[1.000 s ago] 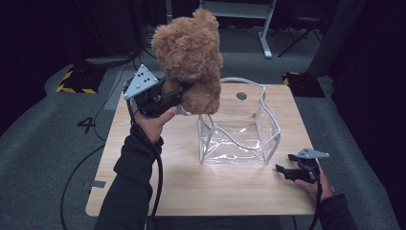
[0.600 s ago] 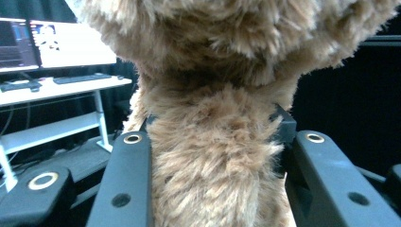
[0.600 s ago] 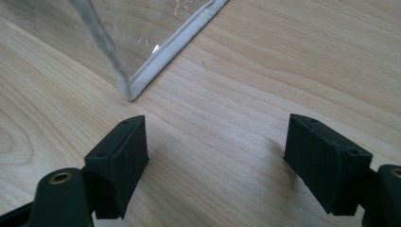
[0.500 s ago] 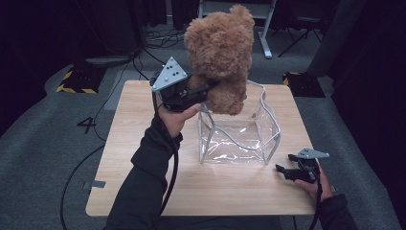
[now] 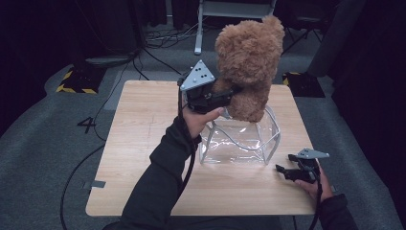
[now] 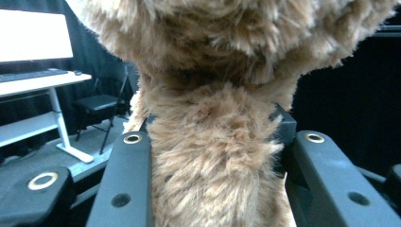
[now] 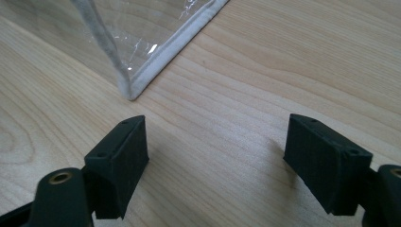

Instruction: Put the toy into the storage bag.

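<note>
Left gripper [image 5: 225, 98]: clamped around the fluffy brown plush teddy bear [image 5: 249, 67], held above the clear soft plastic bag with white piping [image 5: 239, 141].
Right gripper [image 5: 293, 173]: jaws wide apart, empty, resting on the pale wooden table [image 5: 143, 143] at the bag's 4 o'clock.
Risk: the bear's bulky legs could catch the floppy rim and fold the bag.
Textures: shaggy pile; slick, crinkled film.

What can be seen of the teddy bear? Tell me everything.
The teddy bear is a brown plush toy with shaggy fur and rounded ears. It hangs upright in the air above the open top of the clear plastic bag, its feet near the rim. The left tongs are shut on its body, fur bulging between the jaws.
</note>
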`<state>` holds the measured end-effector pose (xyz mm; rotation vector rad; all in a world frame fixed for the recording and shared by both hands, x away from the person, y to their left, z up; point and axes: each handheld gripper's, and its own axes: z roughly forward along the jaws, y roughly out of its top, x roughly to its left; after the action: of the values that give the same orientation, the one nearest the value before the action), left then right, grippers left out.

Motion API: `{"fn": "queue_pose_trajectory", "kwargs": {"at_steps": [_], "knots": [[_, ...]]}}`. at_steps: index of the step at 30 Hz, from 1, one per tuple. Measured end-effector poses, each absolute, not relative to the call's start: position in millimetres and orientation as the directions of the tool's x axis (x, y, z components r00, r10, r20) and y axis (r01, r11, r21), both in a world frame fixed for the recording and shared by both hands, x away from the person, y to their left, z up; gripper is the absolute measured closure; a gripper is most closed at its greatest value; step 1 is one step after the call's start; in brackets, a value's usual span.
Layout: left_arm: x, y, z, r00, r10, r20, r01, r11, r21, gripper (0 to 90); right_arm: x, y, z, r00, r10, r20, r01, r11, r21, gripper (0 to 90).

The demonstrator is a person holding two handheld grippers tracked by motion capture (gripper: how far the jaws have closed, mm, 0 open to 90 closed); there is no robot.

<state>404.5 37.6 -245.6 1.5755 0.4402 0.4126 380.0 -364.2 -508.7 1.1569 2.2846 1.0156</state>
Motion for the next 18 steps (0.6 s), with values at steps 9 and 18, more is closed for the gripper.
{"fn": "queue_pose_trajectory", "kwargs": {"at_steps": [9, 18], "knots": [[409.8, 12.3, -254.5, 0.886, 0.464, -0.019, 0.049, -0.052, 0.997, 58.4, 380.0, -364.2, -508.7, -0.586, 0.810, -0.015, 0.532, 0.398, 0.747, 22.3], [406.7, -0.8, -251.9, 0.898, 0.439, -0.016, 0.050, -0.065, 0.997, 58.4, 380.0, -364.2, -508.7, -0.586, 0.810, -0.014, 0.532, 0.398, 0.747, 22.3]]}}
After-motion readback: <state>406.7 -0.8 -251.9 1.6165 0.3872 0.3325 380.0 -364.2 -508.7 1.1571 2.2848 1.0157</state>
